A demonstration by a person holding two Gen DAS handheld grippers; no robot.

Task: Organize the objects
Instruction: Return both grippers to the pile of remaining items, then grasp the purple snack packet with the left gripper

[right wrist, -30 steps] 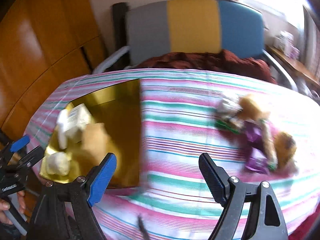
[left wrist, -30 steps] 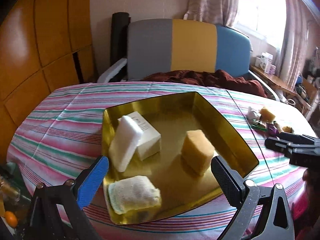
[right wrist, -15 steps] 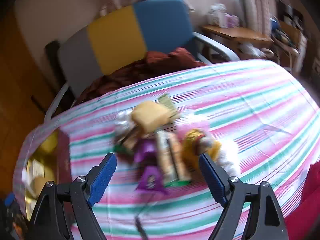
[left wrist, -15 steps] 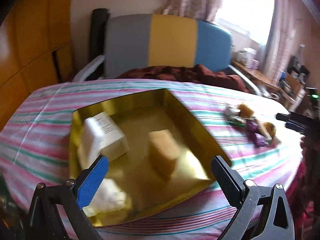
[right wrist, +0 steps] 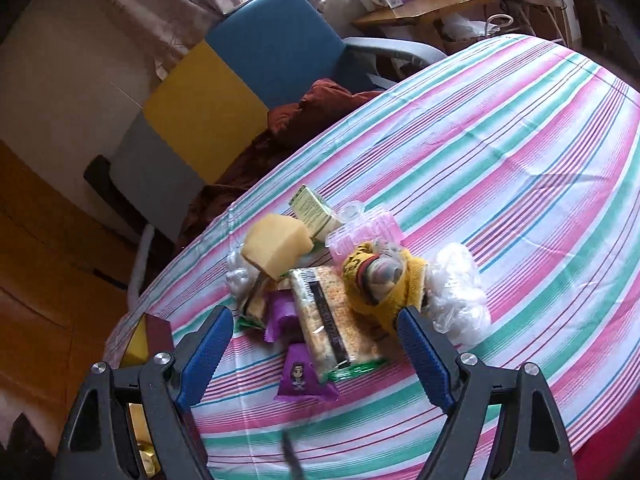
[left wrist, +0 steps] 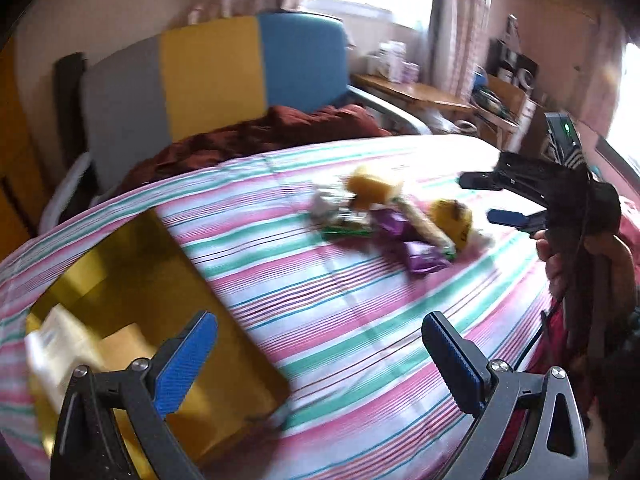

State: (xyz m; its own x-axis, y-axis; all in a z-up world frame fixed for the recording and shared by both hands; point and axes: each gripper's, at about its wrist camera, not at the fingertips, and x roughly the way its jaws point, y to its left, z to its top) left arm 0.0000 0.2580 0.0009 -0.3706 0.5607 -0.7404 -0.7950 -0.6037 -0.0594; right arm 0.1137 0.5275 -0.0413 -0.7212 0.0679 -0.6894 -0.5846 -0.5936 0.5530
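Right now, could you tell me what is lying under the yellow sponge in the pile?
The yellow sponge rests on a crumpled clear wrapper and the end of a tan snack bar. Whatever else lies beneath is covered.

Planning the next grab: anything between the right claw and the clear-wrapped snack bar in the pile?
Nothing visible. The right claw is open and empty, with the snack bar lying on top in the gap ahead. The yellow knitted toy and a purple packet crowd its sides but do not cover it.
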